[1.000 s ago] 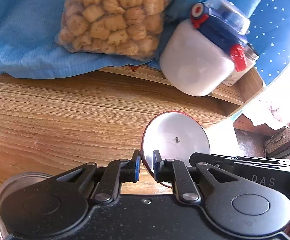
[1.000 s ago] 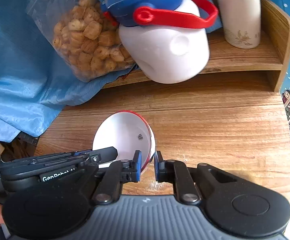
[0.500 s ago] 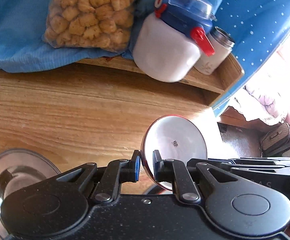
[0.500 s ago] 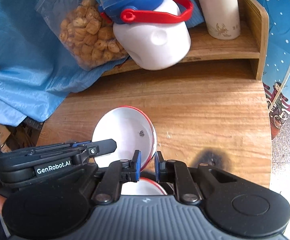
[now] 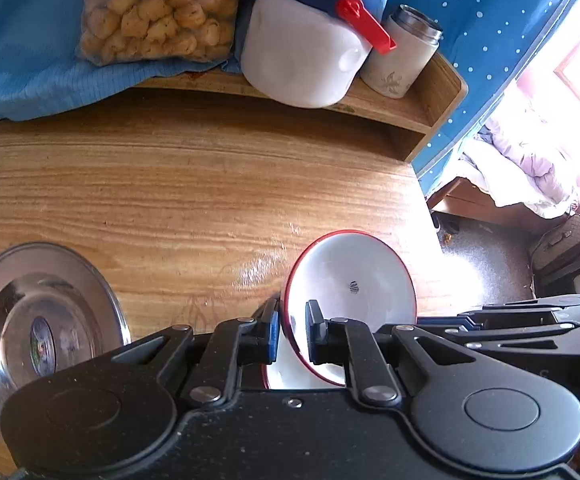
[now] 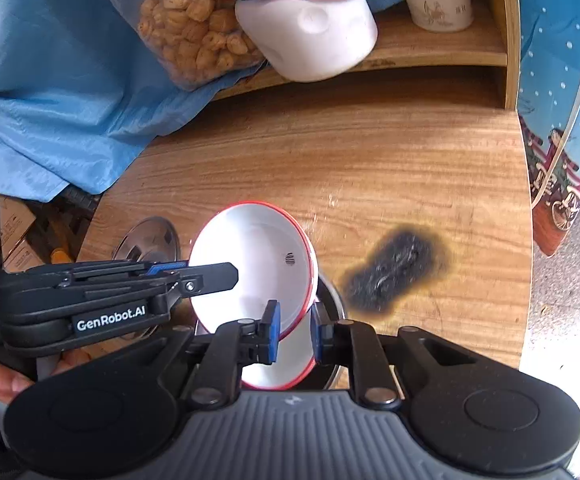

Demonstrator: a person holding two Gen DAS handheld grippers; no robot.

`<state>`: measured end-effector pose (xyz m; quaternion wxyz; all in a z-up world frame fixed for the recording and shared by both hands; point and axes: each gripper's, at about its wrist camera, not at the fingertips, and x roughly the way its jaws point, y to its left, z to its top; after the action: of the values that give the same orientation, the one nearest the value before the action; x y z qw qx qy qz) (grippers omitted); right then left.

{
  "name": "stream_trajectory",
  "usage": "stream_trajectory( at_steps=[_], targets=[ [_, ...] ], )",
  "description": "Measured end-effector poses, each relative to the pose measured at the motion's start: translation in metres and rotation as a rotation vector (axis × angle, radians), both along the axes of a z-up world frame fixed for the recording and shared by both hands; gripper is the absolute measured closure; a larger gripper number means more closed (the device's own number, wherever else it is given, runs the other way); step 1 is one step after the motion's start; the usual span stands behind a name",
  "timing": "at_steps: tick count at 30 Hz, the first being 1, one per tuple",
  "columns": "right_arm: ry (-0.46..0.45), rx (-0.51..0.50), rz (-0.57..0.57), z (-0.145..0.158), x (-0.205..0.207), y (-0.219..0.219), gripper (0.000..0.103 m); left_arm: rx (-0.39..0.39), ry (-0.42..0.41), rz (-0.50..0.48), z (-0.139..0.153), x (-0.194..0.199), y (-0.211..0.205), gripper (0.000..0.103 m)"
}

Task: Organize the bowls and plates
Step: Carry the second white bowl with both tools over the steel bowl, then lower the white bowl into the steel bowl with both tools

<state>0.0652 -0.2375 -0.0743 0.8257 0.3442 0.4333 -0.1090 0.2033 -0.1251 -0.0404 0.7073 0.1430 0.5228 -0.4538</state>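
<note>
Both hand-held grippers angled downward, left hand-held gripper (image 5: 292, 334) and right hand-held gripper (image 6: 295, 334) pinching tilted bowl (image 6: 250, 268) rim

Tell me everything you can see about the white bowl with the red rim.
The white bowl looks like enamelled metal, with a thin red rim and a small dark mark inside. It is tilted up on edge above the wooden table. The left gripper and right gripper each pinch its rim. Directly below sits a second red-rimmed bowl.

White bowl (image 5: 350, 280) rimmed red; blue curtain (image 5: 470, 20) apparently dotted white.
</note>
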Motion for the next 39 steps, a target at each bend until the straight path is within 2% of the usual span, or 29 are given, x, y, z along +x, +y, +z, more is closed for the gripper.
stream_trajectory(
  at_steps=[8,19,29,37,39],
  targets=[
    [0.012,0.011,0.033,-0.001,-0.007,0.004,0.084,0.013,-0.014,0.01,0.001,-0.011,0.003,0.09],
    [0.043,0.027,0.095,-0.008,-0.01,0.012,0.084,0.06,0.027,0.06,-0.012,-0.021,0.02,0.09],
    [0.039,0.049,0.079,-0.009,-0.012,0.011,0.082,0.056,0.016,0.092,-0.01,-0.024,0.024,0.089],
    [0.045,-0.019,0.08,-0.004,-0.008,0.018,0.079,0.046,0.0,0.085,-0.008,-0.025,0.024,0.085],
    [0.047,-0.027,0.083,-0.004,-0.007,0.02,0.078,0.051,-0.015,0.083,-0.007,-0.024,0.024,0.078]
  ],
)
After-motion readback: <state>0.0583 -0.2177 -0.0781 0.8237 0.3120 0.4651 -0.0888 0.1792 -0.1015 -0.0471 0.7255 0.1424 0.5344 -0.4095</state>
